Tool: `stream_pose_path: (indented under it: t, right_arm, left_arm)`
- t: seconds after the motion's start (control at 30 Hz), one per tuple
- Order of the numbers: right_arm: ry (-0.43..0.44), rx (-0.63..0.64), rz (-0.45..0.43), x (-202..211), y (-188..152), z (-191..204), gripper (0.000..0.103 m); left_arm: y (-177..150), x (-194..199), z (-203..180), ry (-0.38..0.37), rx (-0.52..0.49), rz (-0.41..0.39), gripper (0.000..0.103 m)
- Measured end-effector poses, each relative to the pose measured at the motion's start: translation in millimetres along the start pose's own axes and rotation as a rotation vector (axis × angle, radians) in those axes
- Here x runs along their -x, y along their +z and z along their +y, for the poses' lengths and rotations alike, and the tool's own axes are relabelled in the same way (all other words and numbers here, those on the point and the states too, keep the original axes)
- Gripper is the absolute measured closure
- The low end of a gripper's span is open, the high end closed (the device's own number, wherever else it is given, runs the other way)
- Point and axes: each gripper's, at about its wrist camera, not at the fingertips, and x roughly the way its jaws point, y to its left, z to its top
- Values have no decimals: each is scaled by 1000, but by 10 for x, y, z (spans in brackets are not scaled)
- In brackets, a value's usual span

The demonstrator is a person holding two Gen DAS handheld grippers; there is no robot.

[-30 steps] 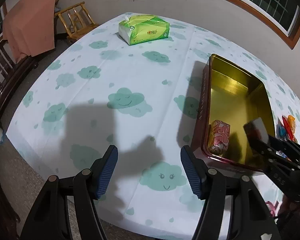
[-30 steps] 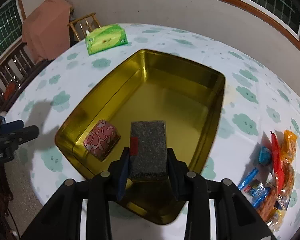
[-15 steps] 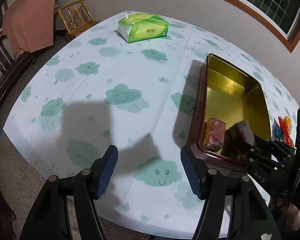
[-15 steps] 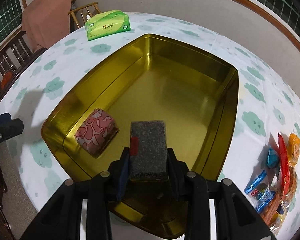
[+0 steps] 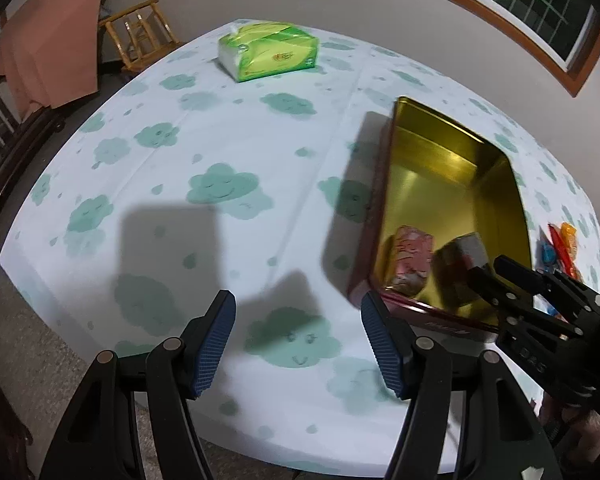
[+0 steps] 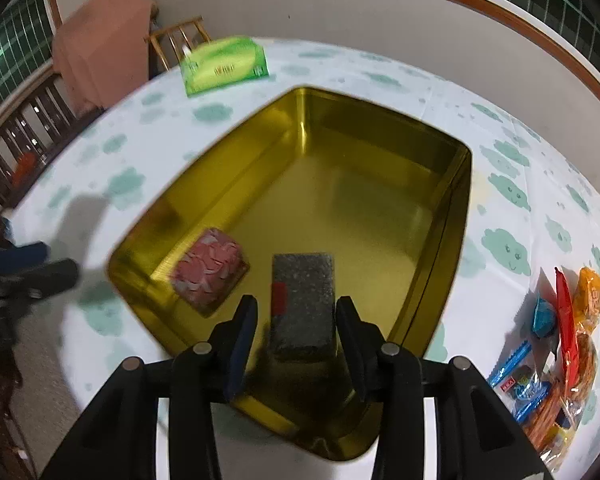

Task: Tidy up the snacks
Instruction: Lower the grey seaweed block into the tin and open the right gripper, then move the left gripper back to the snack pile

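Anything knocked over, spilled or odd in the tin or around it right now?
Nothing stands out. The gold tin sits flat, with the pink snack and the grey snack inside; the remaining snacks lie piled beside it.

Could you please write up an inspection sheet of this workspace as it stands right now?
Surface: table under a white cloth with green clouds.
Job's things: gold tin holding a pink snack and a dark grey snack; loose snack packets lie on the cloth to the tin's right.
Clutter: green tissue pack at the far edge.
Grippers: left gripper open and empty over the cloth; right gripper open, jaws either side of the grey snack.
Cables: nothing seen.
Surroundings: wooden chair, pink cloth draped on furniture, windows.
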Motion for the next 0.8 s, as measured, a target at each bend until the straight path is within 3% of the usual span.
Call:
stream_pose_path:
  t: [0.2, 0.4, 0.57, 0.8]
  right_arm:
    - [-7, -63, -56, 383, -152, -364, 59]
    - [-116, -177, -111, 883, -466, -1062, 59]
    - [-222, -308, -66, 1123, -872, -1688, 59]
    - [-232, -409, 10, 1065, -1283, -2077, 59]
  left_arm:
    - [-4, 52, -286, -52, -42, -13, 41]
    - [-22, 122, -653, -103, -101, -26, 41]
    - [-75, 121, -987, -139, -163, -21, 40]
    - [-202, 35, -1404, -175, -230, 15, 40]
